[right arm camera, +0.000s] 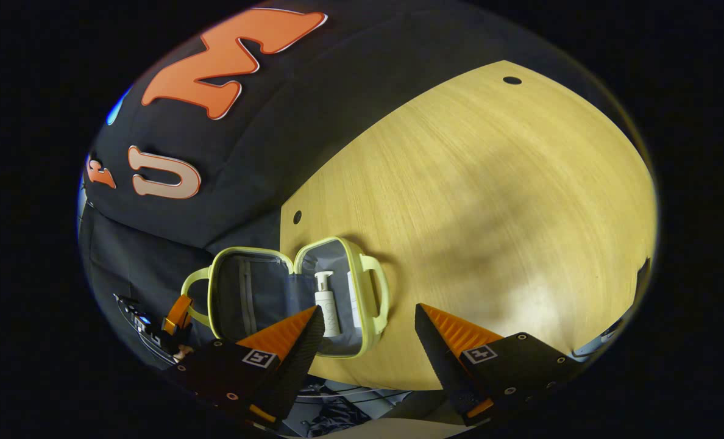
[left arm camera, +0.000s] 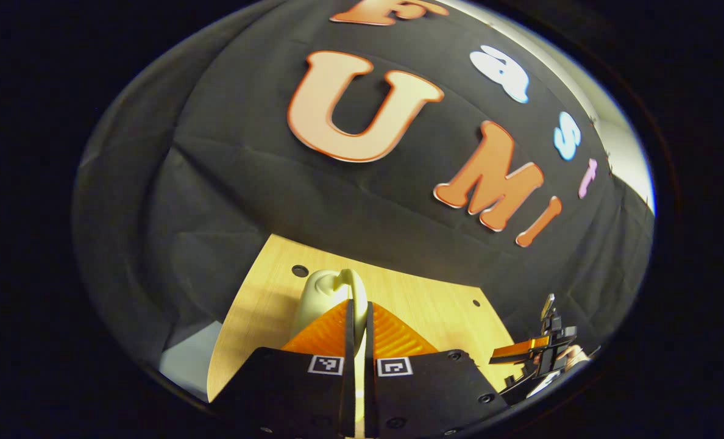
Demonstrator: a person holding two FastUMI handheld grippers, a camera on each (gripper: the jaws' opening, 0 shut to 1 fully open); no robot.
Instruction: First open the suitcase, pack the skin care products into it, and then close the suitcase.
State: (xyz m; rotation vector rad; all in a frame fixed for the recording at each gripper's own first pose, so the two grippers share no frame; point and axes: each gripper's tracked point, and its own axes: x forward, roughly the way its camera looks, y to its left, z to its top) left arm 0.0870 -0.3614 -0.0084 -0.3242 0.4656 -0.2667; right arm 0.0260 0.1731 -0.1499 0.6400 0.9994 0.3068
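A small pale yellow-green suitcase (right arm camera: 289, 292) lies open on the wooden table (right arm camera: 490, 183) near its edge, both grey-lined halves showing. A white pump bottle (right arm camera: 326, 305) and a second white tube (right arm camera: 353, 299) lie in its right half. My right gripper (right arm camera: 368, 323) hovers open just in front of that half, with nothing between its fingers. My left gripper (left arm camera: 359, 305) is shut on the suitcase handle (left arm camera: 328, 292) of the lid half; the right gripper view shows this left gripper (right arm camera: 176, 317) at the lid's handle (right arm camera: 190, 286). The right gripper (left arm camera: 539, 353) appears farther off in the left gripper view.
The black cloth wall stands close behind the table (left arm camera: 423, 299). The tabletop has small round holes (right arm camera: 512, 80) and a wide bare stretch to the right of the suitcase. Beyond the near edge, the floor with dark cables (right arm camera: 337, 408) is visible.
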